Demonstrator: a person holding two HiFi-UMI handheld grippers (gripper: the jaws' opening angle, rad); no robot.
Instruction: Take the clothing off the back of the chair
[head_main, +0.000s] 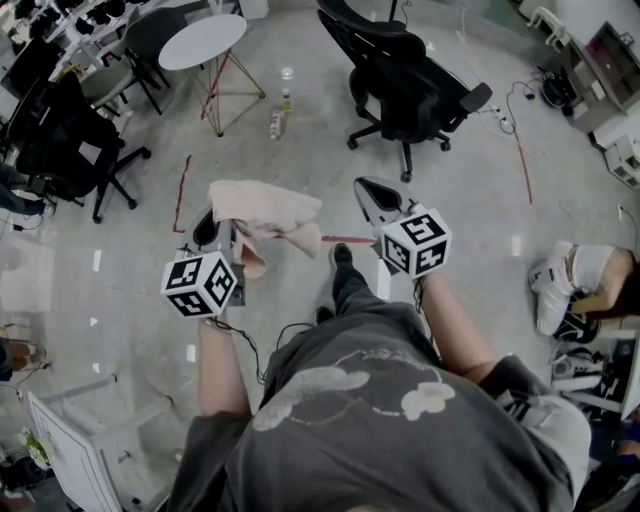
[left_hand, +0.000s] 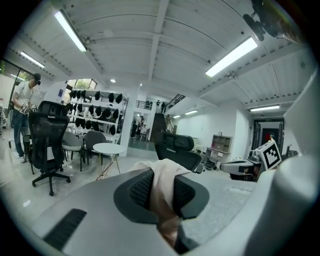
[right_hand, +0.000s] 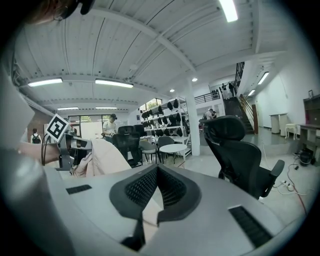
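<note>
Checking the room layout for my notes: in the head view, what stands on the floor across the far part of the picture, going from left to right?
black office chair → round white table → bottles → second black chair

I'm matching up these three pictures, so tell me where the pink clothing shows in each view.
Head view: clothing left of centre, draped over the left gripper.
Left gripper view: clothing low centre, clamped between the jaws.
Right gripper view: clothing at the left edge, mid-height.
Shared landmark: the round white table.
</note>
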